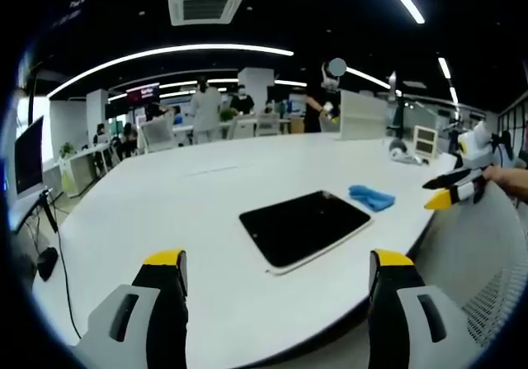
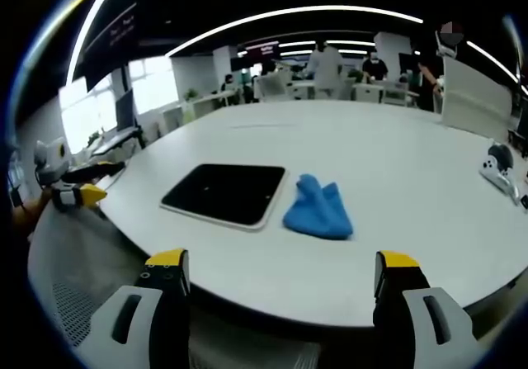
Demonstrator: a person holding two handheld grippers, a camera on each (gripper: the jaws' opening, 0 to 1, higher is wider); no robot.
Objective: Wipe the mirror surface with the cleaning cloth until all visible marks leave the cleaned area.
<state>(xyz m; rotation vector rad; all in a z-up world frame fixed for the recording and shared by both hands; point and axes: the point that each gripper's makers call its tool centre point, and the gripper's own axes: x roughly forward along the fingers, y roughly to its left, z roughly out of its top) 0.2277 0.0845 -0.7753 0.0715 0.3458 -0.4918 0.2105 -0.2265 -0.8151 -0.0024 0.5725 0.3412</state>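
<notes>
Two grippers, both w/ jaws apart, nothing held. Landmark: the mirror (image 2: 224, 193), a dark rounded rectangle w/ pale rim, lying flat on the white table (image 2: 396, 179). Blue cleaning cloth (image 2: 318, 210) sits bunched just beside the mirror's edge, on the table; can't tell if touching. Left gripper (image 1: 276, 272) is off the table edge, short of the mirror (image 1: 304, 225). Right gripper (image 2: 280, 276) likewise off the edge, near mirror & cloth (image 1: 371, 196). In left gripper view the right gripper's yellow tips (image 1: 452, 191) hover by the table edge beyond the cloth.
</notes>
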